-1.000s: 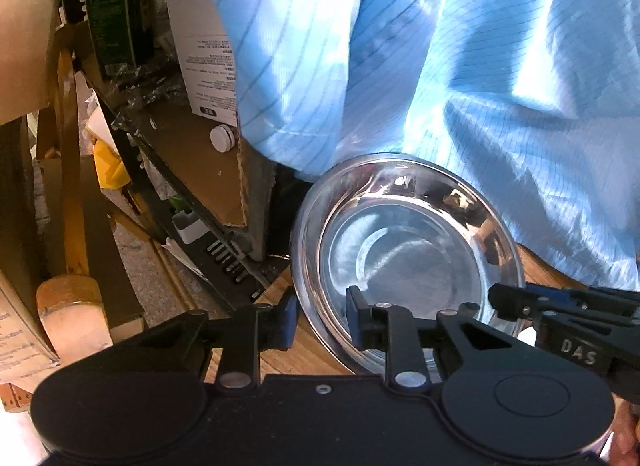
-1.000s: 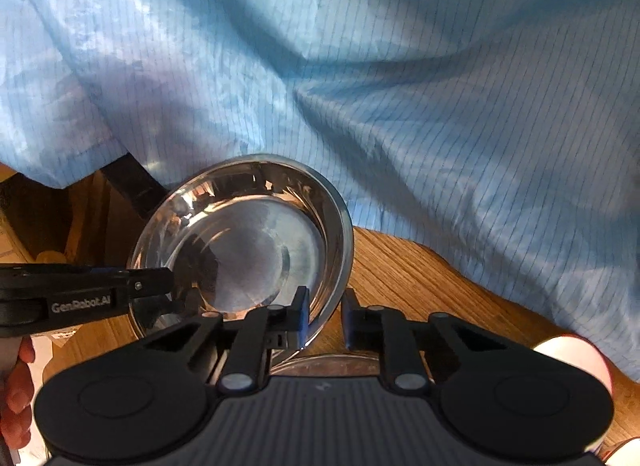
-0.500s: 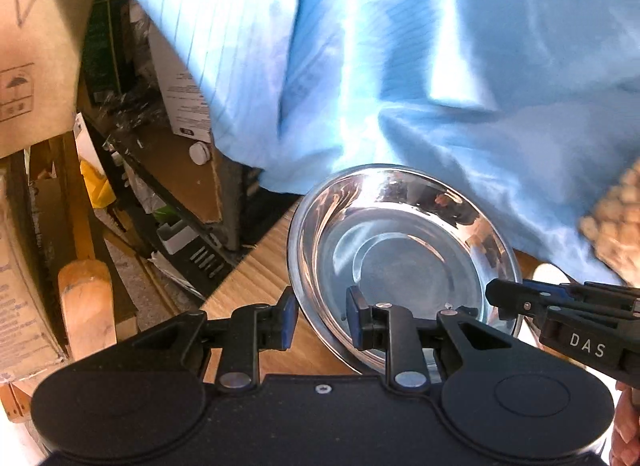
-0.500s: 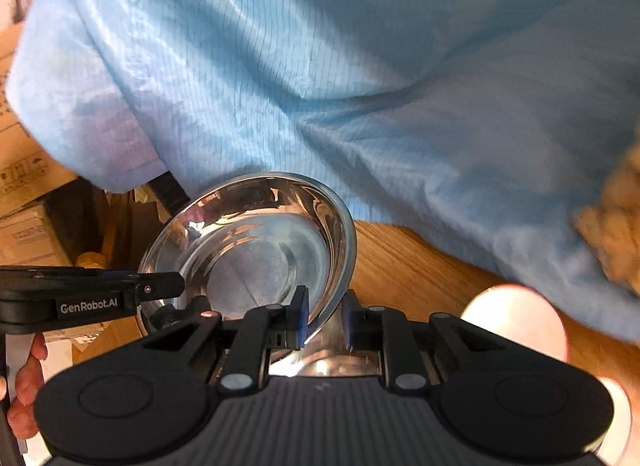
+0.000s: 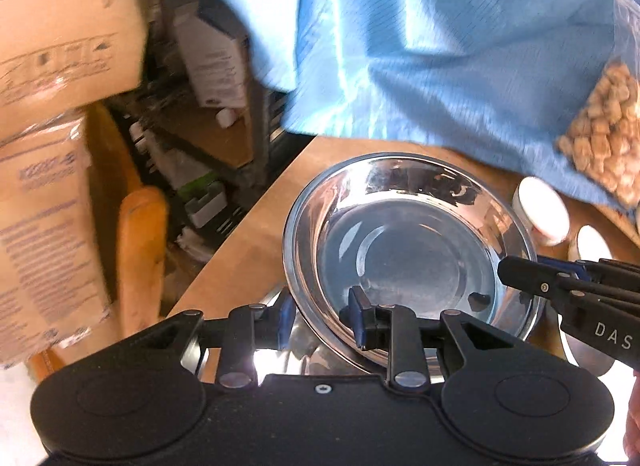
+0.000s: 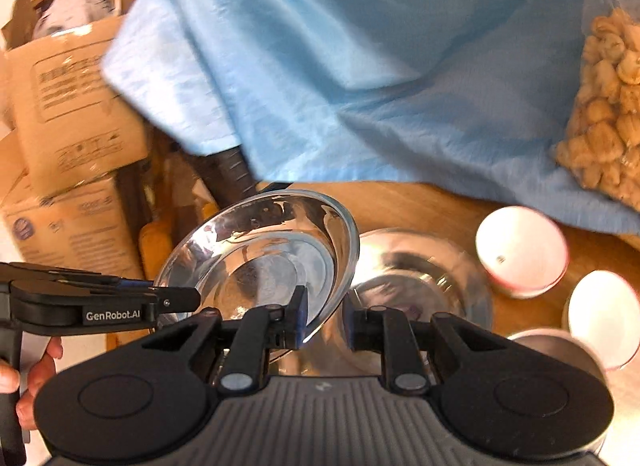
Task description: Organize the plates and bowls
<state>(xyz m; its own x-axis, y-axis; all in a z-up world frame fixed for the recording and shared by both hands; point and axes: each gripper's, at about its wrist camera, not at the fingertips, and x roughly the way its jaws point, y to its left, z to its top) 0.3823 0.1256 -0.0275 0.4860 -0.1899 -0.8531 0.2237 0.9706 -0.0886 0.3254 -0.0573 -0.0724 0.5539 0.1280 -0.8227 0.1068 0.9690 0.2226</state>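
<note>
A shiny steel bowl [image 5: 408, 250] [image 6: 264, 254] is held tilted above the wooden table [image 5: 256, 234] by both grippers. My left gripper [image 5: 320, 316] is shut on its near rim, one finger inside and one outside. My right gripper [image 6: 324, 316] is shut on the opposite rim the same way. It shows from the side in the left wrist view [image 5: 520, 278]. A second steel bowl [image 6: 420, 270] stands on the table just below and right of the held one. Two white bowls [image 6: 520, 254] [image 6: 604, 318] sit further right.
A blue cloth [image 6: 360, 85] hangs over the back of the table. A clear bag of tan puffed snacks [image 6: 604, 105] lies on it at the right. Cardboard boxes [image 5: 52, 65] and a cluttered shelf [image 5: 192, 137] stand beyond the table's left edge.
Both grippers have carried the steel bowl back from the blue cloth and lower over the table. The second steel bowl, white bowls and snack bag have come into view.
</note>
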